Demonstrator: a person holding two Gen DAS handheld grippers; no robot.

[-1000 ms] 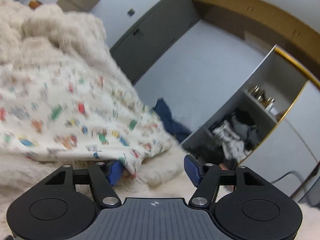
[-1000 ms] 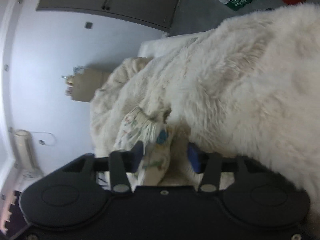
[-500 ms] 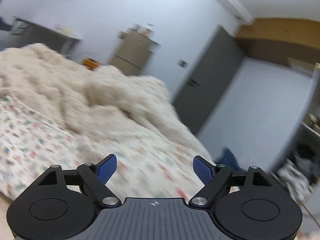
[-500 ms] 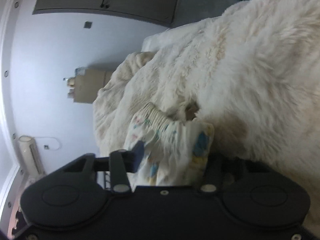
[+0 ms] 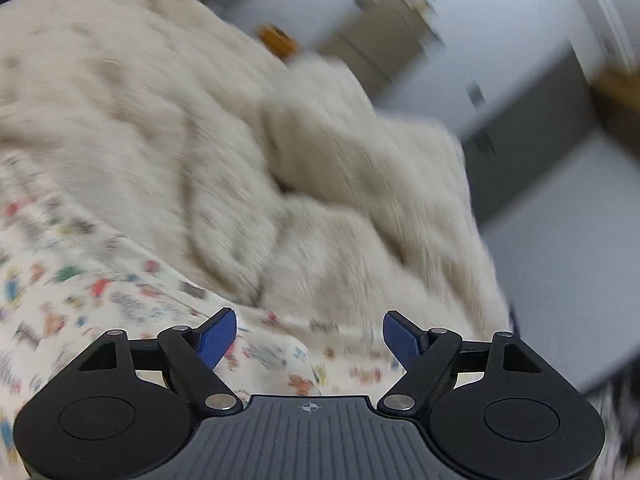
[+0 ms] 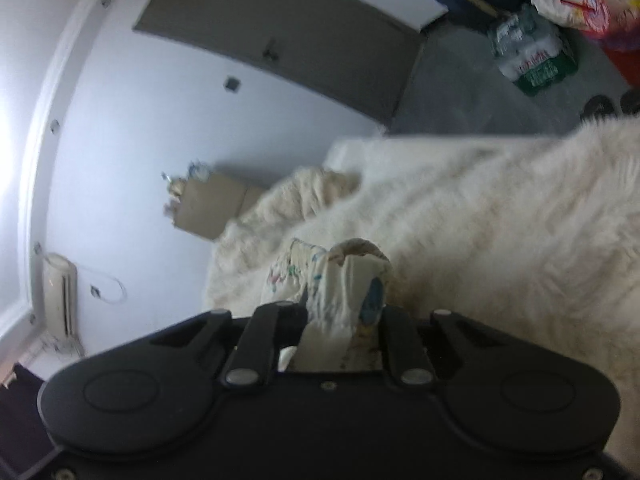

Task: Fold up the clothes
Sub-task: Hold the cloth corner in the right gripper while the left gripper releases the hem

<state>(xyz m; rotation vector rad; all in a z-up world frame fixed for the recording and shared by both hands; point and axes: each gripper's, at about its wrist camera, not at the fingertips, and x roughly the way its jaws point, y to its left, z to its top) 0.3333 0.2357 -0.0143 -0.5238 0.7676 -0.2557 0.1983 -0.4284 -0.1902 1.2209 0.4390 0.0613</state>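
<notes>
- Bedroom, mid-fold: the right gripper (image 6: 344, 312) is clenched on a bunched wad of the printed garment (image 6: 340, 280). Its jaws have just been closing; 1 s ago they stood apart w/ the cloth loose between them, now the cloth is squeezed tight and sticks up past the fingers.
- The garment's pinched end sits just above the fluffy cream blanket (image 6: 500, 220), which fills the right side of the right wrist view. More floor, a grey door (image 6: 280, 40) and a pack of bottles (image 6: 528, 56) show in this view than 1 s ago.
- The left gripper (image 5: 308, 340) is released: blue pads (image 5: 216, 340) well apart, nothing pinched. Its jaws have just narrowed a bit after opening wider half a sec ago.
- Left view is motion-blurred. 1 s ago it looked at an open wardrobe w/ the cloth edge near one pad; now it faces the heaped blanket (image 5: 200, 140), wardrobe out of sight.
- The printed garment (image 5: 80, 288) lies spread on the bed at lower left of the left view, running under the open jaws; can't tell if the pads touch it.
- Bkgd, left view: a blurred cardboard box (image 5: 384, 40) by the pale wall.
</notes>
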